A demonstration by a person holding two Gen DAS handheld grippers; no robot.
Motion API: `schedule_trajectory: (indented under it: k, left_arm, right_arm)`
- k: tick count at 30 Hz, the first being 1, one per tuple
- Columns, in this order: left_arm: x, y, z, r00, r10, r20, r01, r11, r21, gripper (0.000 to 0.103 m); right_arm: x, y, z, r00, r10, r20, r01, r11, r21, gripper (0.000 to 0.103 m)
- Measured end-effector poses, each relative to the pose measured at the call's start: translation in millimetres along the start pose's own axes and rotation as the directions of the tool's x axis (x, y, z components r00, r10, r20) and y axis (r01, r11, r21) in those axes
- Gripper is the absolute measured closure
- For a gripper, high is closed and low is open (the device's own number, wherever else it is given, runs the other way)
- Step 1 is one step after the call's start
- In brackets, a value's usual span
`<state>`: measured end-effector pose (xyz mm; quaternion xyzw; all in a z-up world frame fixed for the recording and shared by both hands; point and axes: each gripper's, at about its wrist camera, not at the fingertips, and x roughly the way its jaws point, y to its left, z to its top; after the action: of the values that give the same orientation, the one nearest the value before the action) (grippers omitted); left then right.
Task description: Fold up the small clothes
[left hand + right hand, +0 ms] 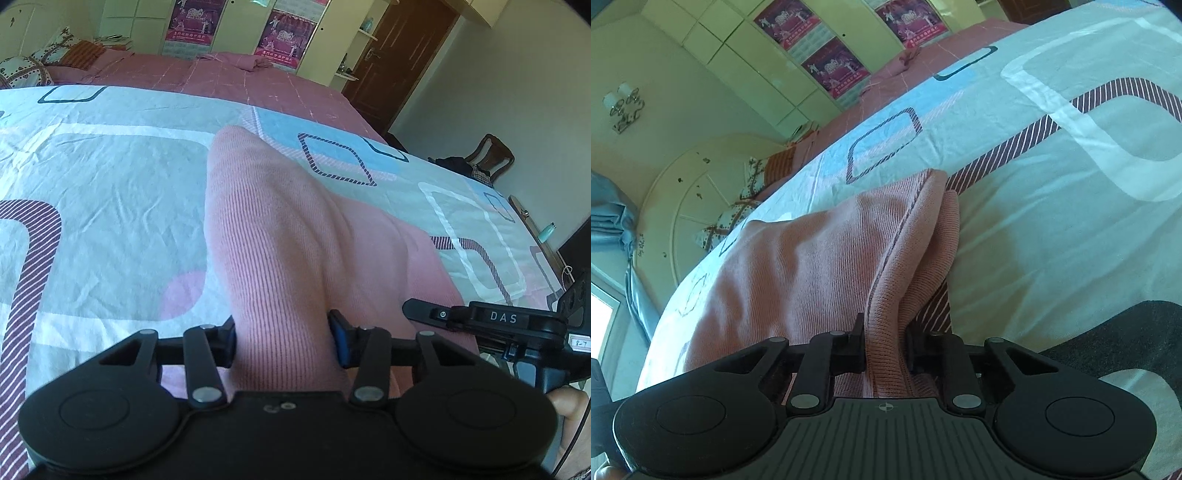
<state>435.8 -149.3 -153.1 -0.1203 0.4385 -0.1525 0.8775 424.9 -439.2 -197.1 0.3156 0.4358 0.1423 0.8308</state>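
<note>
A pink ribbed knit garment lies on the patterned bedsheet and rises in a fold toward my left gripper, which is shut on its near edge. In the right wrist view the same pink garment bunches up from the sheet, and my right gripper is shut on a hemmed edge of it. The right gripper also shows in the left wrist view, at the right, close beside the left one.
The bed carries a pink blanket at the far end and pillows at the far left. A wardrobe with posters stands behind. A brown door and a chair are at the right.
</note>
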Motion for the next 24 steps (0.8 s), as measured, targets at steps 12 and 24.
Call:
schedule_trajectory:
  k: [12,24]
  left_arm:
    - [-41,-10,8,0.998,-0.013,0.064,0.012,1.0,0.018,0.067]
    - [-128,69,8,0.991,-0.008,0.131,0.003,0.999,0.039,0.067]
  right_arm:
    - [-24,42,3,0.993,0.109,0.047,-0.108,0.994,-0.024,0.086]
    - [-10,158,-36,0.982,0.183,0.045,-0.179,0.981,-0.081,0.086]
